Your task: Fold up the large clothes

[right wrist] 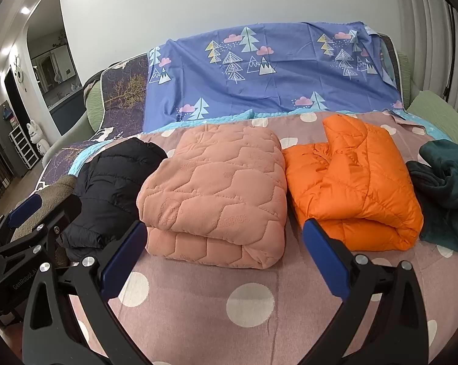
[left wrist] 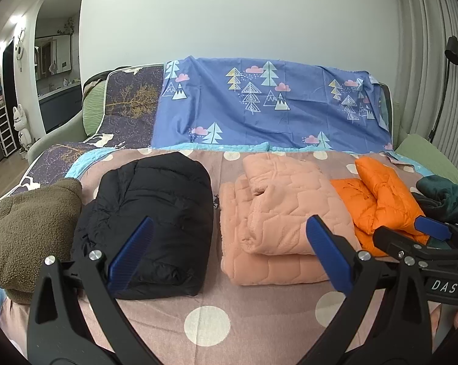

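Folded clothes are lying in a row on the polka-dot bedspread [left wrist: 207, 322]: an olive fleece [left wrist: 31, 228], fully visible only in the left view, then a black jacket [left wrist: 156, 219], a pink quilted jacket [right wrist: 216, 188], an orange jacket [right wrist: 353, 191], and a crumpled dark-green garment [right wrist: 445, 188], clearer from the right. The left gripper [left wrist: 229, 255] and right gripper [right wrist: 220, 261] are both hovering wide open, gripping nothing.

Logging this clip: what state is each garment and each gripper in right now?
olive fleece: folded, far left.
black puffer jacket: folded, lying flat.
pink quilted jacket: folded, lying flat.
orange puffer jacket: folded, a flap lying on top.
dark green garment: crumpled, not folded.
left gripper: open, empty.
right gripper: open, empty.
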`<move>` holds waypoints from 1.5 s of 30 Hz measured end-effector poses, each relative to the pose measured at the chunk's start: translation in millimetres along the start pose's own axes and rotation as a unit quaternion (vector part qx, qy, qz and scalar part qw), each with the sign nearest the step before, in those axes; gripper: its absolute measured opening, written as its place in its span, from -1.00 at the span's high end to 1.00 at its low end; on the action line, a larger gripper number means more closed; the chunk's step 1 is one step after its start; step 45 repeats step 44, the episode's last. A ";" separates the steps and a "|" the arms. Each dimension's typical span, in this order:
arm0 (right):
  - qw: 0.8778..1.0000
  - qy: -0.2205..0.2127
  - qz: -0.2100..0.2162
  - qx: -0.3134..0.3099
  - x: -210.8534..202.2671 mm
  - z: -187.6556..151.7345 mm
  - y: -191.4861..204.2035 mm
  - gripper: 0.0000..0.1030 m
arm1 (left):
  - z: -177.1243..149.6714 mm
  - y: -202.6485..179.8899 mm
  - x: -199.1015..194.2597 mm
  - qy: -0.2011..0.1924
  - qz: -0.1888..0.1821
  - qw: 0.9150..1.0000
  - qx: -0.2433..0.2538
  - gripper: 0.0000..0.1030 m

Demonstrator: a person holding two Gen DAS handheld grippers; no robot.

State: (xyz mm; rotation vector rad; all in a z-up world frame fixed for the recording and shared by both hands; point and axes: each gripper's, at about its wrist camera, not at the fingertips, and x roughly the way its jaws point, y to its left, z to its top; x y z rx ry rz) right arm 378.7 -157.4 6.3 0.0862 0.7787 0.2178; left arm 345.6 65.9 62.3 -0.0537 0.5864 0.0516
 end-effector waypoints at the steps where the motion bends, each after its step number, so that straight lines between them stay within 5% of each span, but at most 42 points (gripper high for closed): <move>1: 1.000 0.000 0.000 -0.001 0.4 0.0 0.2 -0.97 | 0.0 0.1 0.1 0.000 0.000 1.000 0.000 -0.96; 45: 1.000 0.003 -0.002 -0.001 -1.8 -1.7 -1.3 -0.97 | -4.4 -7.7 11.6 0.017 -0.005 1.000 0.005 -0.96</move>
